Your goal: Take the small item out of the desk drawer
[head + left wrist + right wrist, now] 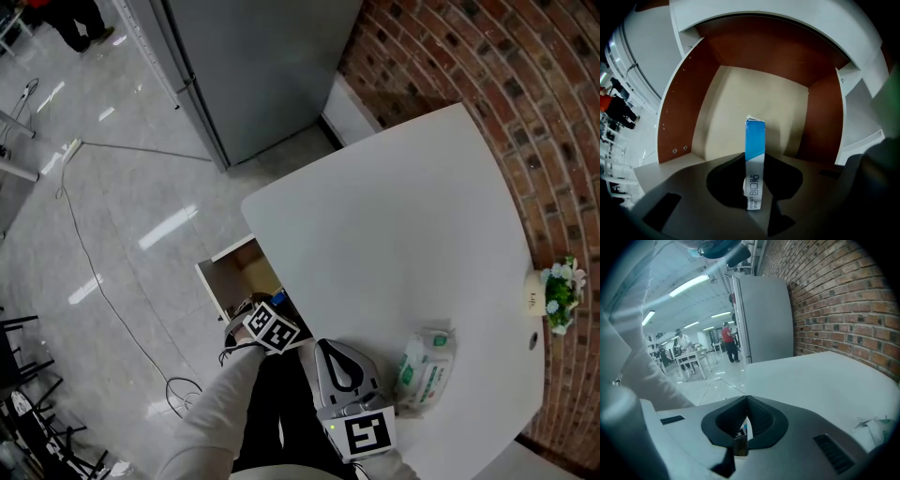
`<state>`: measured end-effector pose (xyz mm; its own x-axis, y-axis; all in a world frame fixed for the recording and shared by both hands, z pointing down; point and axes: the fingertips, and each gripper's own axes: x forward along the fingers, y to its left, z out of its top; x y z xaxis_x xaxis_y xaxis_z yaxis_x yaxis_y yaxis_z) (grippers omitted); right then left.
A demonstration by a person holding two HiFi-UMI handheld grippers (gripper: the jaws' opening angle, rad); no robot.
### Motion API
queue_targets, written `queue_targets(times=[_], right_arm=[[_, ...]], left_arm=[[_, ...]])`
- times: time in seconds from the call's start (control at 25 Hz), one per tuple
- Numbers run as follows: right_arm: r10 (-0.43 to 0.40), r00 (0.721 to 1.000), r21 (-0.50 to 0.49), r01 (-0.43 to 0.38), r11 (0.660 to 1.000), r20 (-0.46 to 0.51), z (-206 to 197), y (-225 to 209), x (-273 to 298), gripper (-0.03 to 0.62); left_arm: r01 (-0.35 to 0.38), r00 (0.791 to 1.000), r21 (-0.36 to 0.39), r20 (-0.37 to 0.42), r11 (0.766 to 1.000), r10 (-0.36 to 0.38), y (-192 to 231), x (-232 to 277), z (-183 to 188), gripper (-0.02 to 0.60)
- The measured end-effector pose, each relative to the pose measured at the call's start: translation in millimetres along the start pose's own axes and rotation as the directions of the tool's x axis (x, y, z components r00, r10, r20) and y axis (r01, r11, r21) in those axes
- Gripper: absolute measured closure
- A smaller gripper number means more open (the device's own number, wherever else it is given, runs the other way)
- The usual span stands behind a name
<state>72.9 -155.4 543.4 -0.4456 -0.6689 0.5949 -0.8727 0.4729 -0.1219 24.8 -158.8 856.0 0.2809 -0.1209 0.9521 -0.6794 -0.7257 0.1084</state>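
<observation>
Where the dark, matte jaws of the left gripper (753,159) narrow to their tips, they are clamped on a slim, flat-sided cardboard box (754,140), blue at its far end and white with dark print at the end between the pads. The box stands edge-on in the left gripper view, squeezed from both sides, and reaches out from the jaws over the drawer's bottom. Whether it touches that bottom cannot be told. Around it is the open desk drawer (679,117), a plain box shape with smooth reddish-brown side and back walls and a pale cream bottom panel. Two small screw heads show on its left wall.

The right gripper (746,399) has its ribbed black jaws pressed together at the tips, with nothing held between them. Its body is smooth grey moulded plastic. In the head view it lies on the near edge of the white, smooth-topped desk (394,225), whose far corners are rounded. Just beside it on the desk is a soft, crinkled plastic packet (427,367), white with green print. At the desk's right edge stands a small pot of white flowers and green leaves (561,291).

A rough red-brick wall (525,103) runs behind the desk. A tall grey flat-fronted cabinet (253,66) stands on the glossy pale floor (112,234), where a thin cable (94,272) trails.
</observation>
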Motion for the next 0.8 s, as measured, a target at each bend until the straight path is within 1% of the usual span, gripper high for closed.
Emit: queue_targets(times=[0.2,0.4,0.52,0.8], right_arm=[[-0.001,1.0,-0.003,0.001,1.0,0.004,2,4,-4,0.568],[0.0,1.0,-0.005,0.0,1.0,0.019,6,10,-7,0.568],[0.001,1.0,-0.013,0.0,1.0,0.028,10,14,-10,0.568],[-0.007,0.997,-0.025,0.009,1.0,0.071,17,21,-15,0.568]], left_arm=[[-0.001,1.0,-0.015,0.03,1.0,0.001,2,-13,3,0.497],[-0.025,0.996,-0.08,0.085,0.996,0.032,13,-40,14,0.499],[-0.01,0.992,-0.117,0.121,0.993,0.024,12,-53,18,0.499],[-0.018,0.977,-0.12,0.208,0.993,0.043,12,-96,34,0.499]])
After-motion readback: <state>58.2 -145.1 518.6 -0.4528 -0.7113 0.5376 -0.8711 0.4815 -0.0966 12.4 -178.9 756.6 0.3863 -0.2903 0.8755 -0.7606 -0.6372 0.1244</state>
